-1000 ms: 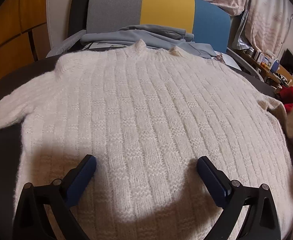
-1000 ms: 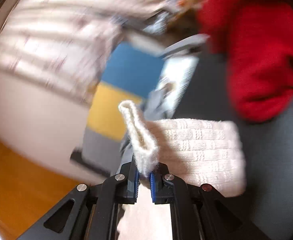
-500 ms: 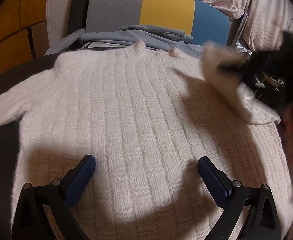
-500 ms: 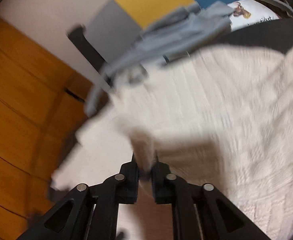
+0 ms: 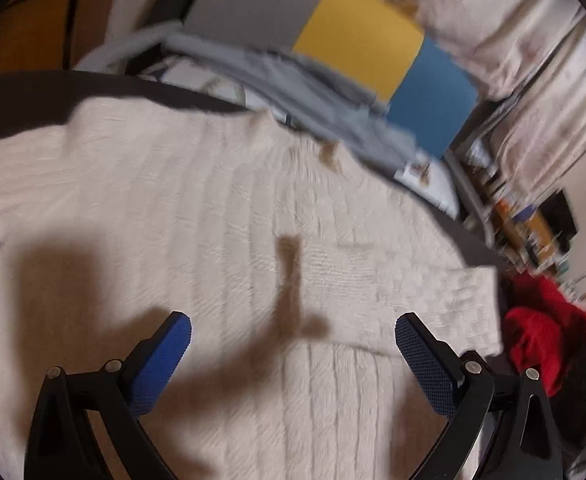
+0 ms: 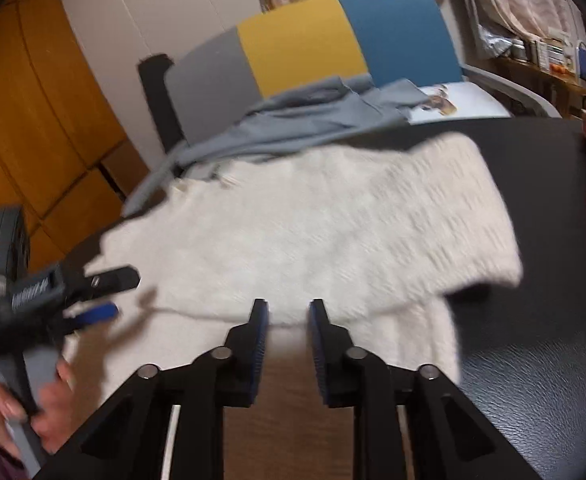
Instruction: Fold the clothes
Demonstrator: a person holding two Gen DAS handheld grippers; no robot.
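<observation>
A cream knitted sweater (image 5: 197, 216) lies flat on a black surface, neck toward the chair. Its right sleeve (image 5: 421, 300) is folded across the body; it also shows in the right wrist view (image 6: 373, 232). My left gripper (image 5: 293, 344) is open and empty, hovering over the sweater's lower part; it also shows in the right wrist view (image 6: 109, 292) at the left. My right gripper (image 6: 289, 316) is open a little and empty, just above the folded sleeve's lower edge.
A grey, yellow and blue chair (image 6: 313, 48) stands behind the table with a grey-blue garment (image 6: 313, 116) draped on it. A red garment (image 5: 545, 332) lies at the right edge. The black table surface (image 6: 533, 320) shows to the right. Wooden cabinets (image 6: 33, 120) are at the left.
My right gripper carried the sleeve across the sweater's body, laid it down and let go. My left gripper has tilted and shifted while staying open.
</observation>
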